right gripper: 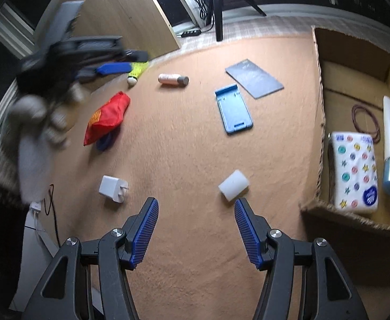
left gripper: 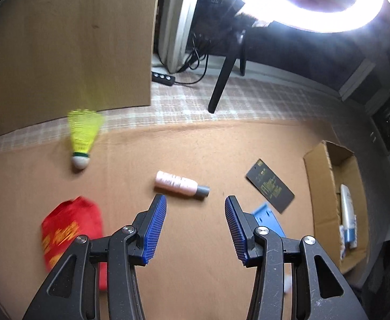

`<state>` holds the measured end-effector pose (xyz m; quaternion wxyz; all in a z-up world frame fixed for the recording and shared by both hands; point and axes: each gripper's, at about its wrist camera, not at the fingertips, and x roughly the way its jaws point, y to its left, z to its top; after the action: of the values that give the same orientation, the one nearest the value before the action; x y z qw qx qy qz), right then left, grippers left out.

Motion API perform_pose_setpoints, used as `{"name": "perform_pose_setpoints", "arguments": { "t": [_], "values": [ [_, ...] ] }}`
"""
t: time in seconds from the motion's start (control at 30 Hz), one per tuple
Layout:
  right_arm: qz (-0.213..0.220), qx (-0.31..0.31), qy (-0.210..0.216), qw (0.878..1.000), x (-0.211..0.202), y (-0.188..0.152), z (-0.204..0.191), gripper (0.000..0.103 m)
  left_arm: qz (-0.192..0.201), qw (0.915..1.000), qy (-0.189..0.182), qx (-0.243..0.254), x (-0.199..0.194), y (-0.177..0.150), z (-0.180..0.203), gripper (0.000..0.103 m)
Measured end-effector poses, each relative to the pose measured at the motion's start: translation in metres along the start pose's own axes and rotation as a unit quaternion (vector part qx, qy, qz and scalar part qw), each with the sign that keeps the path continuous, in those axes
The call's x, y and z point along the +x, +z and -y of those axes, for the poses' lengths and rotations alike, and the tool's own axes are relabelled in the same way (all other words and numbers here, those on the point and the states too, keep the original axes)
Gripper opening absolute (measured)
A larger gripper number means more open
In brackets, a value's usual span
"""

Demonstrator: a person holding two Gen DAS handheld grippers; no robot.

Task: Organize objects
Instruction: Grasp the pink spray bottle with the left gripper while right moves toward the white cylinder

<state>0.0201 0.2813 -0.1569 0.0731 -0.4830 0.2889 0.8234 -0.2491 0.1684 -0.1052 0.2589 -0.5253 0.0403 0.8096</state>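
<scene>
A tan mat point(right gripper: 184, 154) covers the bench under a ring light point(left gripper: 328, 13). The pink bottle point(left gripper: 180, 184) lies flat mid-mat, grey cap toward the cardboard box point(right gripper: 325, 122). Both tools, left point(left gripper: 195, 229) and right point(right gripper: 196, 230), gape empty.

dim room overall, ring light point(left gripper: 301, 2) blowing out far right, heavy fisheye bending at edges, motion blur on the gloved hand point(right gripper: 34, 122) and shuttlecock point(left gripper: 82, 136)

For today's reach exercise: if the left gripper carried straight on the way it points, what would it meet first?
Most likely the pink bottle with the grey cap, lying just ahead of the open left gripper, slightly toward its left finger. Depth is uncertain, so it might touch the brown mat first.
</scene>
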Motion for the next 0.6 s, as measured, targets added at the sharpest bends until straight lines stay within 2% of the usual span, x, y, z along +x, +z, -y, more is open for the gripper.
{"name": "perform_pose_setpoints", "arguments": {
  "t": [0.2, 0.37, 0.5, 0.6],
  "values": [
    [-0.004, 0.014, -0.002, 1.000, 0.000, -0.011, 0.005, 0.056, -0.022, 0.9997, 0.005, -0.013, 0.048, 0.018, -0.005, 0.048],
    [-0.016, 0.019, -0.009, 1.000, 0.003, -0.019, 0.009, 0.056, -0.030, 0.9991, 0.002, -0.029, 0.071, 0.028, -0.012, 0.048],
    [-0.016, 0.023, -0.011, 1.000, 0.003, -0.021, 0.010, 0.056, -0.042, 0.9988, 0.019, -0.020, 0.087, 0.033, -0.014, 0.048],
    [-0.015, 0.024, -0.013, 0.999, 0.001, -0.020, 0.011, 0.056, -0.059, 0.9979, 0.009, -0.025, 0.096, 0.037, -0.020, 0.048]
  ]
}}
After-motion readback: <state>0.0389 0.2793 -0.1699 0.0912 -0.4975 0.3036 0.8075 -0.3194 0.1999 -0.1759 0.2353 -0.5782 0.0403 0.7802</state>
